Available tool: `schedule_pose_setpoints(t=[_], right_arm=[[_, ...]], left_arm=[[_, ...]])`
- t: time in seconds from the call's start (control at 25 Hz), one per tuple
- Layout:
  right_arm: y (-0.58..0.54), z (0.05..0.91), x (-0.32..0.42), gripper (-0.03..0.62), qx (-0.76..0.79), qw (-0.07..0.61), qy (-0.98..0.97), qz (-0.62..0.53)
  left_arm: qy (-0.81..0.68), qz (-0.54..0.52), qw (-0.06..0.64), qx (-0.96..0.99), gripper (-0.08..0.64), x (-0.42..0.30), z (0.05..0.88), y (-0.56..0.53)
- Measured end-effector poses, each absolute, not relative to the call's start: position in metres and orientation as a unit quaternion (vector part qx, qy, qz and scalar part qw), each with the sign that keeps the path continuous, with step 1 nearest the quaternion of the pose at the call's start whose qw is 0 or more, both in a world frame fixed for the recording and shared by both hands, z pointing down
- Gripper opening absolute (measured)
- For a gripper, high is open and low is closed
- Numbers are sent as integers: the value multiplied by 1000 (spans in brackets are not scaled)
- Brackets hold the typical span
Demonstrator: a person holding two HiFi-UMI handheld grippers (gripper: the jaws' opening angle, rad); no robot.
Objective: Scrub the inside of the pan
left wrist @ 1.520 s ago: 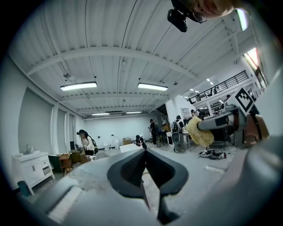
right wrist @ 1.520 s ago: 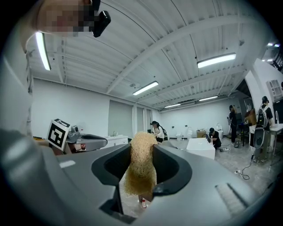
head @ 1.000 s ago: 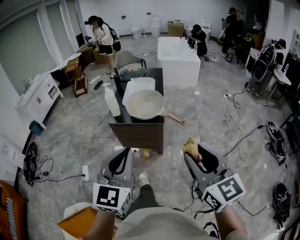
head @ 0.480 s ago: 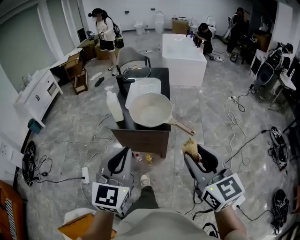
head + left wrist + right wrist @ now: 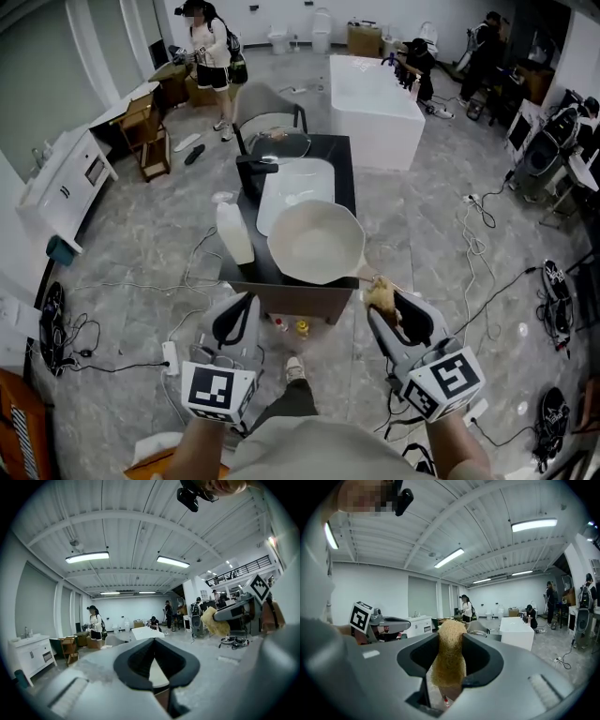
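At the near end of the dark desk (image 5: 343, 169), the cream pan (image 5: 317, 242) sits upright and looks empty. Its rim reaches the desk's near edge and its handle (image 5: 367, 275) sticks out past the corner toward the right side. A white bottle (image 5: 234, 232) stands just beside the pan on its left, and a white tray (image 5: 295, 183) lies directly behind it. The right gripper (image 5: 377, 302) has its jaws clenched on a tan fibrous scrubber (image 5: 449, 660), which stands proud of the jaw tips and hangs below them. The left gripper (image 5: 246, 302) has its jaws pressed together with nothing between them, confirmed in the left gripper view. Both grippers are held short of the desk, pointing roughly level, and neither touches the pan. Judgement: the step in hand is the approach, and no scrubbing contact has been made yet. To do it well:

1. Tip the right gripper downward over the rim so the exposed tuft of the scrubber meets the pan floor, not the jaw plastic.
2. Part the left jaws and take the handle or near rim first. The pan is close to the edge and will likely slide or rotate under sideways strokes.
3. Work in overlapping circles from the centre outward, then run along the inner wall.
4. Keep the pressure moderate, since the scrubber is pinched by only 1 end and could pull free.

Risks: knocking the bottle, and pushing the pan off the near edge.
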State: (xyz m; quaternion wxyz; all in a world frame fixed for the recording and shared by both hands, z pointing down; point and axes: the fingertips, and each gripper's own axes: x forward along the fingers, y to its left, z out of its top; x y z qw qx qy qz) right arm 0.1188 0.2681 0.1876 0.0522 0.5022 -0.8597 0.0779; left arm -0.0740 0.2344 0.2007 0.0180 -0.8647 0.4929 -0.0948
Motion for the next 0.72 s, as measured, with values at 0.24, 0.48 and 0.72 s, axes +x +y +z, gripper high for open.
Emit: schedule_pose_setpoints(t=[0.24,0.48,0.72], right_arm=[[189,206,92,160,506,73,-854,101],[123,223,70,160,509,89,-849,114],[80,243,68,160,523,109,-836,125]], left_arm=[[471,-121,4,-874,2,-92,220,154],[453,-145,-13,-879,2,-105,248,86],[440,-156,-49,-883,8,-107,283,44]])
